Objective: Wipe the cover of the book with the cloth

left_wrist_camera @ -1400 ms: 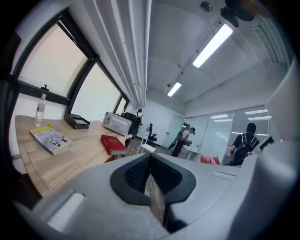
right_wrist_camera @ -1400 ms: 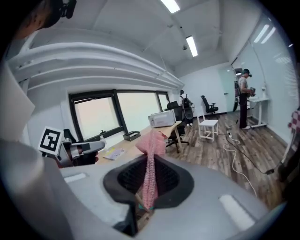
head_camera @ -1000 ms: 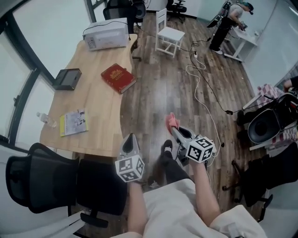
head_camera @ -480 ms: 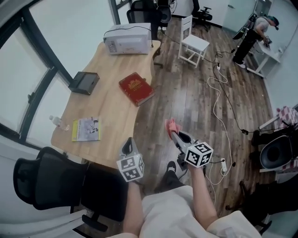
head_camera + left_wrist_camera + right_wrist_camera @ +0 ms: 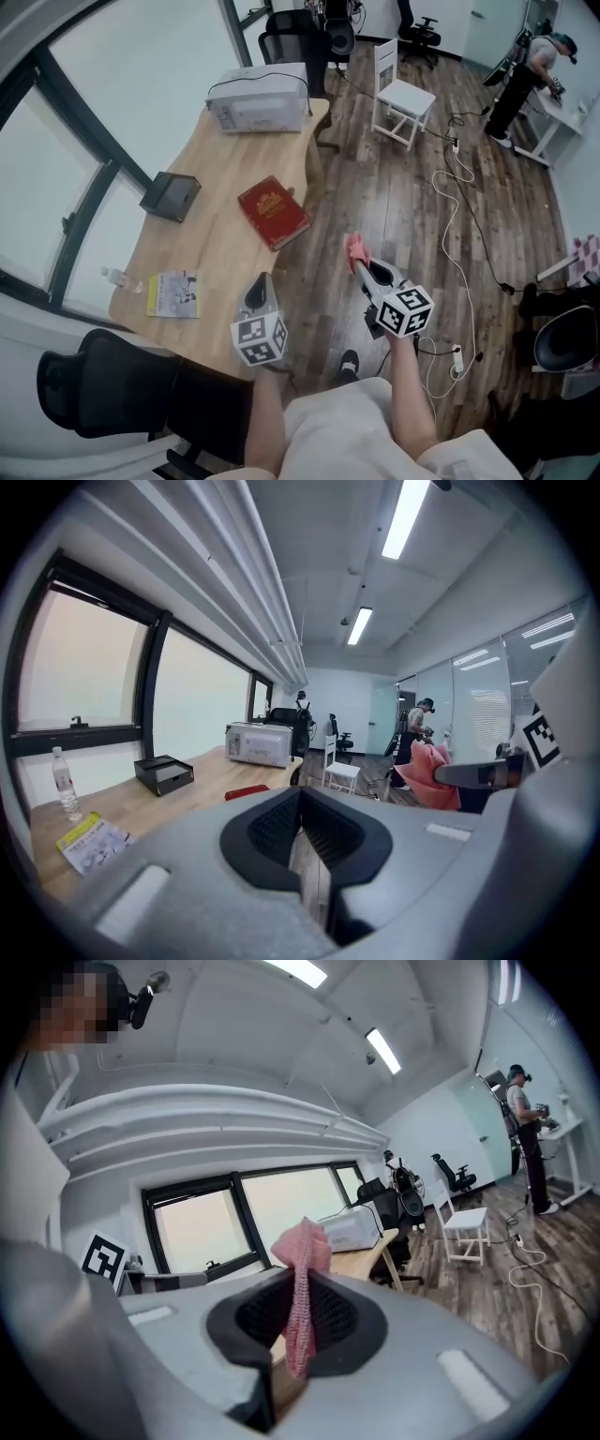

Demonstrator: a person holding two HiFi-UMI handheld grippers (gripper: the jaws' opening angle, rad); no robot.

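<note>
Book [image 5: 273, 212] is lying at the right edge of the desk [image 5: 220, 248] in the head view, well apart from my left gripper [image 5: 262, 283], which is hovering by the desk's near right corner, and my right gripper [image 5: 360, 266]. Left gripper view: my jaws are sitting together, empty. Right gripper view: my jaws are pinching the pink cloth [image 5: 302, 1279].
</note>
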